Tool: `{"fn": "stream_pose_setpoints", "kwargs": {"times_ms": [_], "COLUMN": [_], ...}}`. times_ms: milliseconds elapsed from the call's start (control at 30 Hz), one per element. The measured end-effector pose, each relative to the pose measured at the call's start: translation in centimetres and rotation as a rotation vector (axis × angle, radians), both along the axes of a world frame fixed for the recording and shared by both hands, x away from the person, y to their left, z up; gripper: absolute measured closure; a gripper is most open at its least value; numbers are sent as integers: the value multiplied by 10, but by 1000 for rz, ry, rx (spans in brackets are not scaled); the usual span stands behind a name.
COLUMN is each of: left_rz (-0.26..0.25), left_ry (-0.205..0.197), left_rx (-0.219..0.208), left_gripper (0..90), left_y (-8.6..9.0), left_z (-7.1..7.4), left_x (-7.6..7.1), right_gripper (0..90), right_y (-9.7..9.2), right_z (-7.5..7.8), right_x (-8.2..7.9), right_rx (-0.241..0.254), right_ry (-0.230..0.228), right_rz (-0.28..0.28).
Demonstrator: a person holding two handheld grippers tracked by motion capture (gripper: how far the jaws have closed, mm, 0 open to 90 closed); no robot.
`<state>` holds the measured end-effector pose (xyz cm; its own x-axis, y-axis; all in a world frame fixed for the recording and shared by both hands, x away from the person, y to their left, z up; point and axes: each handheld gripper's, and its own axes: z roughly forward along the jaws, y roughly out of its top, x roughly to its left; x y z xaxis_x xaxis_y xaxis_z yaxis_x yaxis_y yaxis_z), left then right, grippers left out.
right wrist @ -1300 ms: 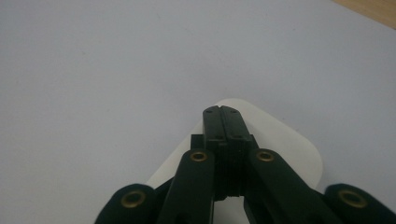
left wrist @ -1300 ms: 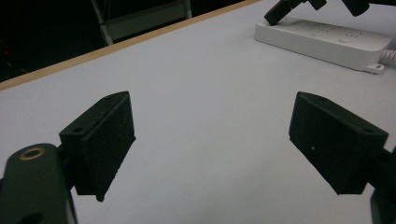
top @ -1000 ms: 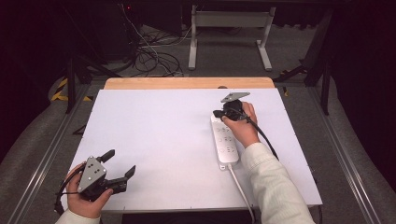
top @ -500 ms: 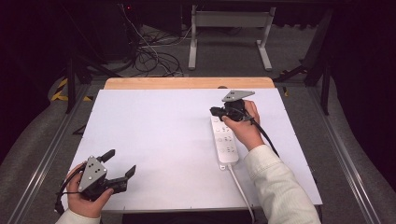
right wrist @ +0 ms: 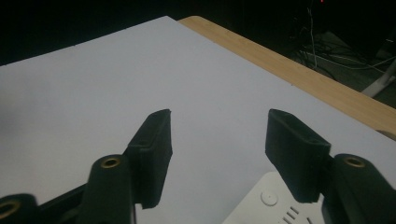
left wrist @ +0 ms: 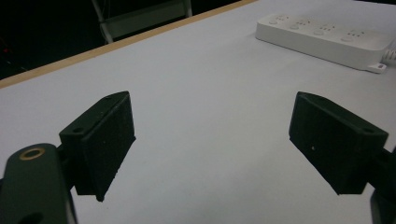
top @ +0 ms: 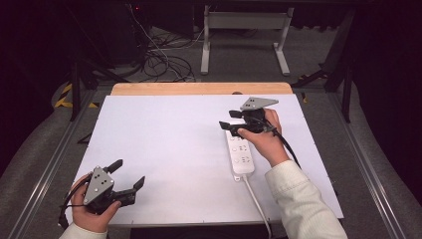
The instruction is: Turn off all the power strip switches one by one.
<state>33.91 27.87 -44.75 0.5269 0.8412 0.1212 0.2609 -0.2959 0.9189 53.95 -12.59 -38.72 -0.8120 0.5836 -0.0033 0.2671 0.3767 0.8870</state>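
Power strip (top: pixel 240 152), white, lies flat on the white worktop (top: pixel 174 149) at about 3 o'clock of centre in the high view, its long axis running from 12 to 6 o'clock, with a white cord leaving its 6 o'clock end toward the near edge.

The high view gives the whole layout: right gripper (top: pixel 230 125) hovers over the 12 o'clock end of the strip, its grey plate uppermost, and left gripper (top: pixel 130 175) is held near the worktop's 7 o'clock corner, well apart from the strip. The left gripper view adds the strip's socket faces (left wrist: pixel 322 39) at 1 o'clock, far beyond the jaws, and a small blue mark on its end, too small to read. The right gripper view shows one rounded corner of the strip (right wrist: pixel 271 200) at 5 o'clock, with a round button and slots, just below the jaws, and the wooden edge strip (right wrist: pixel 299 74) of the worktop at 2 o'clock.

Jaws: the right gripper's have just been opening; they stand moderately apart with nothing between them and no contact with the strip. The left gripper's jaws stand wide apart over bare worktop, holding nothing.

No legible brand or writing is seen.
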Motion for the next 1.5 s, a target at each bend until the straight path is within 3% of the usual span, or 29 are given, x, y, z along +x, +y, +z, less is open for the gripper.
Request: {"fn": "stream_pose_setpoints", "kwargs": {"times_ms": [167, 367, 500, 567, 667, 800, 1167, 1500], "left_rz": [0, 0, 1, 1, 2, 2, -20, -45], "left_ry": [2, 1, 0, 0, -1, -1, -12, -13], "left_rx": [-6, -5, -5, -5, -4, -3, 4, -4], "left_gripper": [147, 147, 146, 146, 146, 146, 131, 109], "left_y": [-1, -1, -1, -1, -1, -1, -4, -4], "left_z": [0, 0, 0, 0, 0, 0, 1, 1], "left_x": [0, 0, -1, 0, -1, -1, -1, -3], "right_gripper": [318, 308, 240, 215, 164, 150, 77, 73], "right_y": [-4, -14, -23, -28, -37, -50, -91, -108], "right_z": [7, 12, 14, 13, 11, 3, -33, -56], "right_x": [-10, -22, -32, -37, -45, -57, -83, -102], "right_rx": [4, 49, 94, 94, 90, 126, 123, 141], "right_ry": [-42, -50, -53, -73, -61, -53, -23, -13], "right_rz": [14, 32, 31, 22, 42, 44, 28, 10]}}
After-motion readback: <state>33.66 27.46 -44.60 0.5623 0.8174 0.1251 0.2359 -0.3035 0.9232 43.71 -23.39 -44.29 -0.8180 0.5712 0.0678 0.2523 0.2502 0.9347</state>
